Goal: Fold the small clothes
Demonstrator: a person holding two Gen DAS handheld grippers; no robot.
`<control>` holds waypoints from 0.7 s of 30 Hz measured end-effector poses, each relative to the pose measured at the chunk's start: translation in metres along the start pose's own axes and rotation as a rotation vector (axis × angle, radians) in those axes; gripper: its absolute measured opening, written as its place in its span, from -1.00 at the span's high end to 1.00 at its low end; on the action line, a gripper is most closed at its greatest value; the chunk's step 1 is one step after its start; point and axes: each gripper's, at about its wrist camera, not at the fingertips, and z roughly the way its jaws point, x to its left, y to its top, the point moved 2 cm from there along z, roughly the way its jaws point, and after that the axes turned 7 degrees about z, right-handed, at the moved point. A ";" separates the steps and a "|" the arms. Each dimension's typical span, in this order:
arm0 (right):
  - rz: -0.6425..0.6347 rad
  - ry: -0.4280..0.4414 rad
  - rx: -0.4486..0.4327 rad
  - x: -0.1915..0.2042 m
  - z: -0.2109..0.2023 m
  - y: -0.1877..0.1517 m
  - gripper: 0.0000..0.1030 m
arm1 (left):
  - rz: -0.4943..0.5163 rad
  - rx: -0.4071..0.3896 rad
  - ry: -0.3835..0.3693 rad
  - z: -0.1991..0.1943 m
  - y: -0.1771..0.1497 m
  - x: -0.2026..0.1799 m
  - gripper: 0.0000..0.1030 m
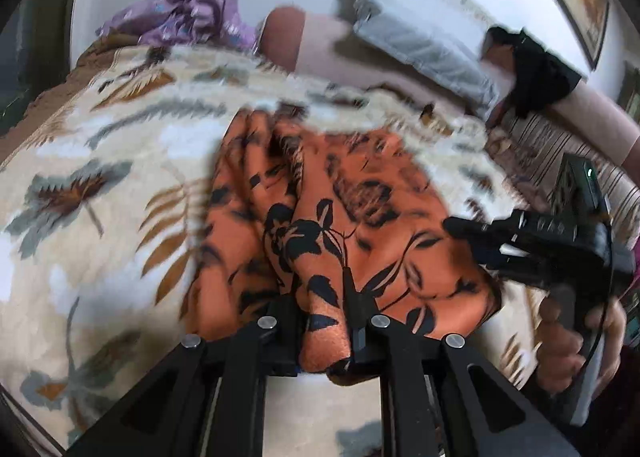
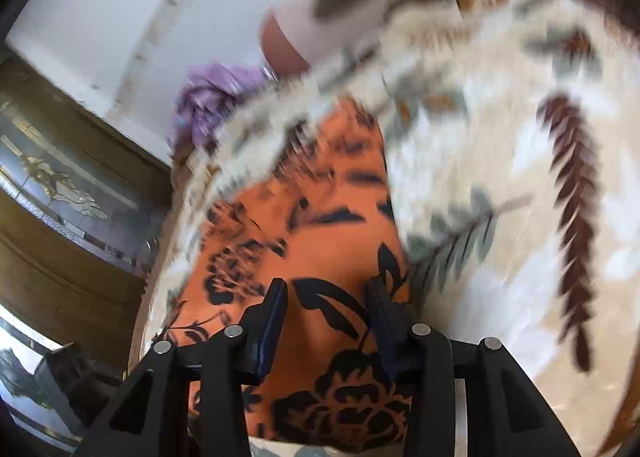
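Note:
An orange garment with a black flower print (image 1: 360, 193) lies rumpled on a cream leaf-patterned blanket (image 1: 100, 177). My left gripper (image 1: 316, 293) is at the garment's near edge, shut on a raised fold of the cloth. My right gripper (image 1: 456, 225), held in a hand (image 1: 560, 345), comes in from the right, its tips over the garment's right side. In the right wrist view the same garment (image 2: 320, 217) runs flat between and under the fingers of my right gripper (image 2: 328, 289). Its jaws stand apart and do not pinch the cloth.
At the back of the bed lie a purple garment (image 1: 188, 13), a pink bolster (image 1: 304, 41), grey folded clothing (image 1: 424, 45) and a black garment (image 1: 536, 69). A wooden cabinet with glass panels (image 2: 60, 197) stands beside the bed.

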 end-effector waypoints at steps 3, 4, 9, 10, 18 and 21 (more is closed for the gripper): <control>-0.017 0.021 -0.007 0.003 0.001 -0.004 0.11 | 0.019 -0.003 0.002 -0.001 -0.008 0.003 0.71; -0.050 0.005 0.000 0.006 0.002 -0.003 0.11 | 0.029 -0.006 0.004 -0.001 -0.009 0.002 0.71; -0.107 -0.010 -0.005 0.025 -0.006 0.029 0.11 | -0.008 -0.018 0.005 -0.002 -0.006 0.004 0.70; -0.112 -0.016 -0.032 0.028 -0.007 0.036 0.11 | -0.011 -0.019 0.005 -0.002 -0.005 0.004 0.70; -0.052 -0.275 0.198 0.007 0.094 0.085 -0.14 | 0.012 -0.005 0.032 0.001 -0.006 0.001 0.69; 0.035 -0.232 0.190 0.001 0.095 0.097 -0.21 | 0.017 0.001 0.045 0.002 -0.006 -0.001 0.68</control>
